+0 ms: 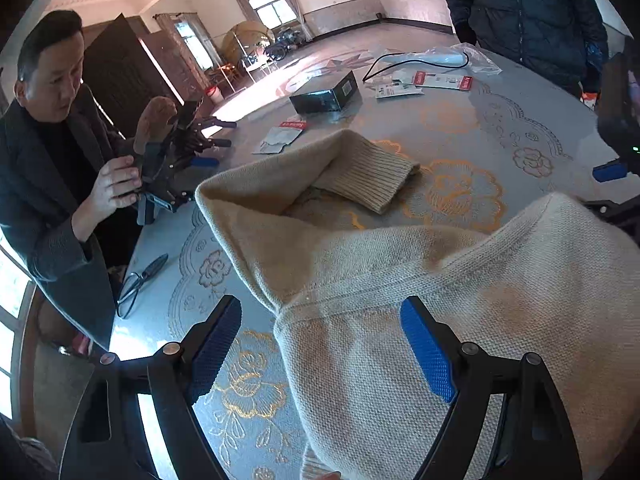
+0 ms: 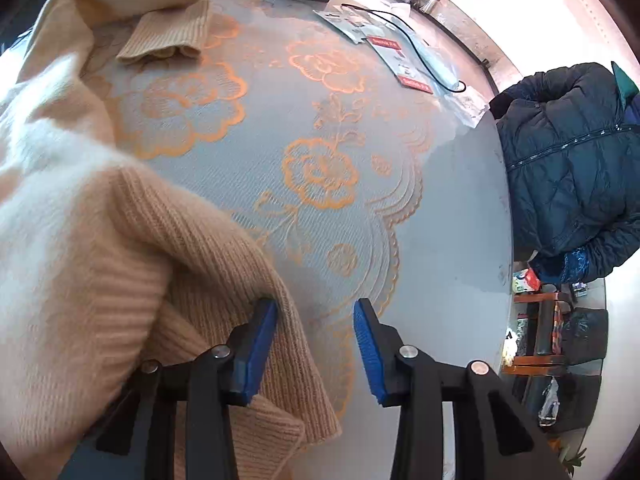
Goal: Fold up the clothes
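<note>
Two tongs hang over a cream knitted sweater point(image 1: 400, 320) lying rumpled on the counter point(image 2: 440, 240), which is covered by a grey cloth with orange flowers. The left tongs point(image 1: 320, 352) stand wide apart above the sweater's body, gripping nothing. The right tongs point(image 2: 316, 352) are about half open; the ribbed hem lies against the left pad (not pinched). One sleeve's cuff point(image 1: 368, 176) rests folded toward the middle.

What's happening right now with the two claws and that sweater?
Left gripper open over sweater. Right gripper open beside its ribbed hem, nothing clamped. Sleeve cuff folded inward. Scissors nearby, clear.
</note>
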A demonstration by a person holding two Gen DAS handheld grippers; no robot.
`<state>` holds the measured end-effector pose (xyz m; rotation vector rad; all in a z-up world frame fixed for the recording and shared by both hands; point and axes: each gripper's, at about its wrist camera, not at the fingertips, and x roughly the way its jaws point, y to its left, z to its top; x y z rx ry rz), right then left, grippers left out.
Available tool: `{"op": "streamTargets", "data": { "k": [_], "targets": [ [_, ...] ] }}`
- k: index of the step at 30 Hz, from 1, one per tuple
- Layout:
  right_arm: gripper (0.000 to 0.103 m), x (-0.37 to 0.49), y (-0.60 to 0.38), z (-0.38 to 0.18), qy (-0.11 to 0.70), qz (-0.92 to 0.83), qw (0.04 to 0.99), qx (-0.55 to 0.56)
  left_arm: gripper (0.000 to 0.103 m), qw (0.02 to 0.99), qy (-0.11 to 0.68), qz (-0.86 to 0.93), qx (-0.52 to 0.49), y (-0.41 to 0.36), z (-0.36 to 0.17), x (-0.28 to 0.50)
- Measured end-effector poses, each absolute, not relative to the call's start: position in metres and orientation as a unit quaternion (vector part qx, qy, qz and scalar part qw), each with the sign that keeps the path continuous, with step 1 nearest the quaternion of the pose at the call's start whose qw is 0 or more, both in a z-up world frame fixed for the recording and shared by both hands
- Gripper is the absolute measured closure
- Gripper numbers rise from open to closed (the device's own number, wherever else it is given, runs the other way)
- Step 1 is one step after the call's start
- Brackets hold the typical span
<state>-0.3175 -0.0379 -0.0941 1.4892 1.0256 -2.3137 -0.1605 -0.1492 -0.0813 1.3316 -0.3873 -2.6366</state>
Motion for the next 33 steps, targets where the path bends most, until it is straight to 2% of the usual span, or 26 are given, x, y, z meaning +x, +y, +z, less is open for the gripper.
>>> {"op": "streamTargets", "data": {
  "k": [4,6,10,13,15,19,24,30,33],
  "targets": [
    [0.064,-0.352,-0.06,-0.089,0.336,-0.808,0.073,0.479,0.02,0.09,-0.099,-0.875,0.465,-0.15,-0.08,-0.159],
    [0.064,-0.344,-0.057,-0.056,0.266,-0.847,0.08,0.453,0.02,0.106,-0.098,-0.871,0.47,-0.151,-0.081,-0.158],
    [0.063,-0.28,-0.056,0.02,0.081,-0.899,0.201,0.381,0.02,0.123,-0.086,-0.869,0.472,-0.155,-0.081,-0.157],
    [0.063,-0.216,-0.072,0.058,0.037,-0.886,0.315,0.338,0.02,0.129,-0.082,-0.868,0.473,-0.155,-0.081,-0.159],
    [0.063,-0.184,-0.085,0.071,0.034,-0.879,0.35,0.323,0.02,0.132,-0.083,-0.866,0.475,-0.155,-0.082,-0.16],
    [0.063,-0.158,-0.105,0.08,0.049,-0.879,0.354,0.317,0.02,0.131,-0.081,-0.866,0.475,-0.154,-0.081,-0.16],
    [0.063,-0.168,-0.094,0.063,0.083,-0.891,0.286,0.342,0.02,0.133,-0.067,-0.867,0.476,-0.159,-0.08,-0.158],
    [0.062,-0.198,-0.074,0.021,0.124,-0.869,0.19,0.439,0.02,0.13,-0.051,-0.865,0.482,-0.165,-0.08,-0.155],
    [0.062,-0.2,-0.068,0.01,0.14,-0.865,0.157,0.455,0.02,0.127,-0.046,-0.866,0.481,-0.165,-0.078,-0.153]
  ]
}}
